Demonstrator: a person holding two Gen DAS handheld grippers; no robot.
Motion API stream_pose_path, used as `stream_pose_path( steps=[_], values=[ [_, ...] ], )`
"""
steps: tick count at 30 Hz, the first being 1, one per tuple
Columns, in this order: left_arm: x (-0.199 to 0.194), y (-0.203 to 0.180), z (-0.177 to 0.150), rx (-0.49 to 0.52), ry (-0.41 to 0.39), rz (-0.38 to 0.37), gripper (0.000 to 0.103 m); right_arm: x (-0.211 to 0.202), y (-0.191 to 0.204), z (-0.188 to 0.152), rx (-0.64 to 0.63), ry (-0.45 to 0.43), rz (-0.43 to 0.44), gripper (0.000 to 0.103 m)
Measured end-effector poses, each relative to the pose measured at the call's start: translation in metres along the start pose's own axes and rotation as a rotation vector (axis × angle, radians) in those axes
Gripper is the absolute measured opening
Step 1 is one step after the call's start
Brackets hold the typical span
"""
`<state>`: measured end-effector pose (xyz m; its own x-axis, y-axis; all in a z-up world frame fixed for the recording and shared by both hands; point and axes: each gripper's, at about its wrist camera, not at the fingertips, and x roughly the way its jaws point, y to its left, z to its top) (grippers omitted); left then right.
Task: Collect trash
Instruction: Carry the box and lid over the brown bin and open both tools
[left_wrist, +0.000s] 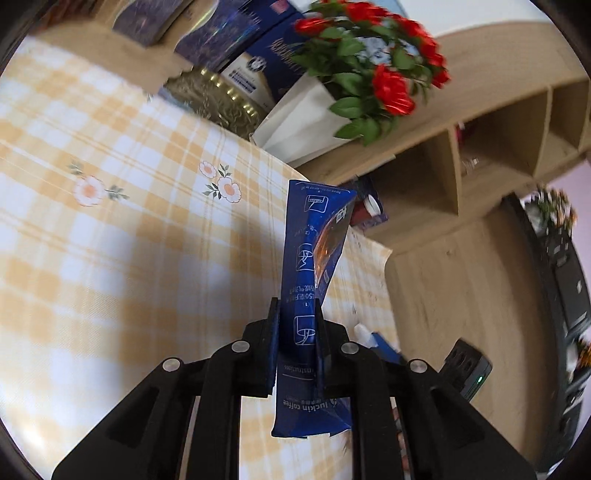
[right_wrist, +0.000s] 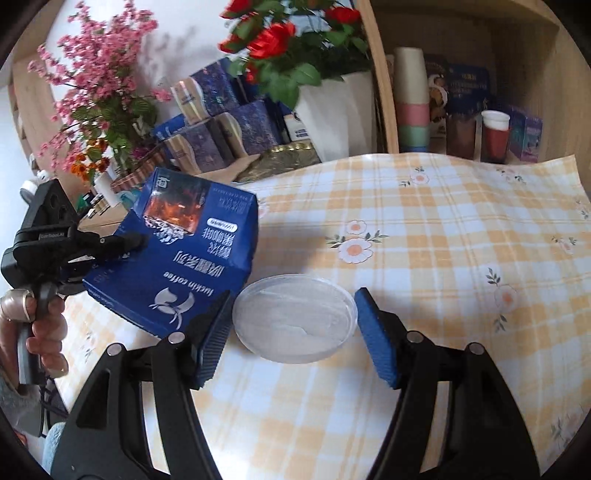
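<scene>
The left gripper (left_wrist: 297, 332) pinches one flattened blue coffee box (left_wrist: 308, 295) above the table's (left_wrist: 110, 240) edge (its lower end hidden behind the jaws). The right gripper (right_wrist: 291, 332) stands wide around one clear plastic lid (right_wrist: 295, 317), not touching.

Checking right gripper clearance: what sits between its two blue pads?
A clear plastic lid lies on the tablecloth between the right gripper's fingers, shown in the right wrist view.

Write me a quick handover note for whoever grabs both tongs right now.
Left tongs: shut on the flattened blue coffee box, lifted off the checked tablecloth.
Right tongs: the clear plastic lid sits between its pads; whether they press it cannot be told.
Done: box picked up.
Left: secure the lid, bin both. No bin in view.
</scene>
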<state>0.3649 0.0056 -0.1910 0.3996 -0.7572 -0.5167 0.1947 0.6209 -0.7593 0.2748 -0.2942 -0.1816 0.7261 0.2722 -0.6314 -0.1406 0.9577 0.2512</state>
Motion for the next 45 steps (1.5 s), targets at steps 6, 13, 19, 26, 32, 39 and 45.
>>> stream_pose_path(
  steps=[6, 13, 19, 26, 32, 39, 45],
  values=[
    [-0.056, -0.020, -0.039, 0.075, 0.019, 0.045, 0.015, -0.048, 0.025, -0.018, -0.022, -0.018, 0.010, 0.067],
    [-0.107, -0.045, -0.108, 0.122, 0.057, 0.056, 0.015, -0.112, 0.051, -0.054, -0.016, -0.038, 0.015, 0.067],
    [-0.130, -0.061, -0.175, 0.135, 0.100, 0.044, 0.015, -0.167, 0.071, -0.101, -0.002, -0.034, 0.023, 0.067],
    [-0.138, -0.078, -0.237, 0.217, 0.181, 0.060, 0.015, -0.201, 0.077, -0.145, 0.014, -0.020, 0.021, 0.067],
    [-0.131, -0.090, -0.278, 0.305, 0.249, 0.091, 0.015, -0.220, 0.075, -0.164, 0.015, -0.019, 0.019, 0.067],
    [-0.100, -0.094, -0.315, 0.479, 0.348, 0.217, 0.015, -0.227, 0.065, -0.173, 0.039, -0.023, 0.015, 0.067],
    [-0.061, -0.083, -0.345, 0.596, 0.464, 0.308, 0.016, -0.224, 0.057, -0.177, 0.064, -0.016, 0.018, 0.067]
  ],
)
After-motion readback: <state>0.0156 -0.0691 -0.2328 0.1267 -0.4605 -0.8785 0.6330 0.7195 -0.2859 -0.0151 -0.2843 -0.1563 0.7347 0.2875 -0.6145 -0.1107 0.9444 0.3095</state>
